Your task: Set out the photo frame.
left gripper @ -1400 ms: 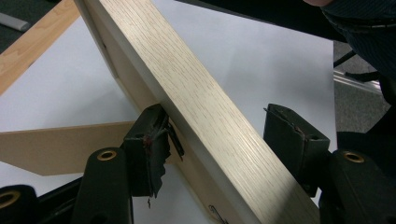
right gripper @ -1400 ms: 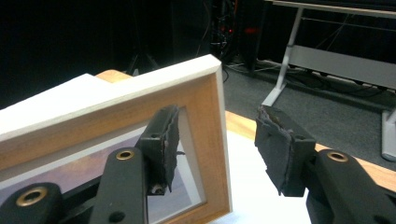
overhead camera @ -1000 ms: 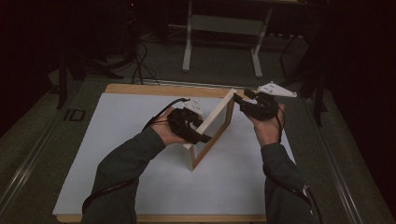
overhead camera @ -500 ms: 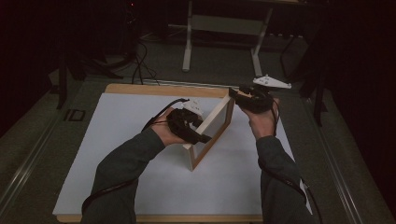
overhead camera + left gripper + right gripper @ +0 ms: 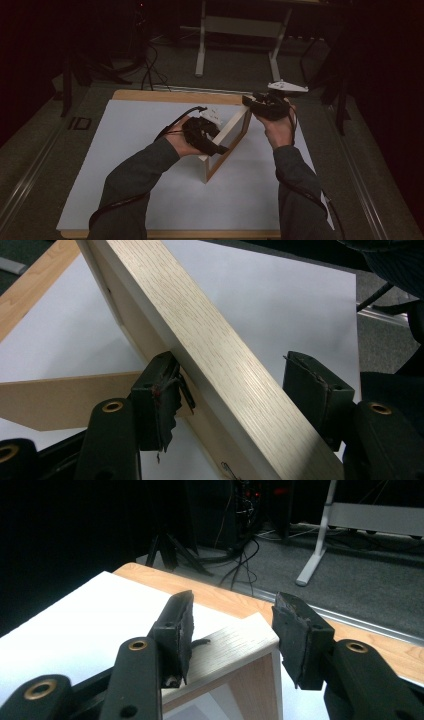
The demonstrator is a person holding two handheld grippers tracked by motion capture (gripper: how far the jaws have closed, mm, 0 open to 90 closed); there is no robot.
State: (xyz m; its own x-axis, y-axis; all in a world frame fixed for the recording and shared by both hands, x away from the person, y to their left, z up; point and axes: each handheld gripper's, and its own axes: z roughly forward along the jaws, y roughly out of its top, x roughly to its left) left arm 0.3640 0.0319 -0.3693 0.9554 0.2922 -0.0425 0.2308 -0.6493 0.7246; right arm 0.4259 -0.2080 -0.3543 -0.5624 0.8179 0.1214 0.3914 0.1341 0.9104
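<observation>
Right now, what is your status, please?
Left gripper astride wooden frame, jaws not fully clamped. Right gripper at frame's far top corner, jaws just closing, not gripping. Nothing blocking.

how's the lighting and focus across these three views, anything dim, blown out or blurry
High view: dim overall, the room behind nearly black, the white sheet greyish, the wooden frame soft in detail. Left gripper view: brighter, the frame's grain sharp, the sheet near white without detail, the near jaws slightly soft. Right gripper view: background dark on the left, floor cables lit, frame corner clear.
</observation>
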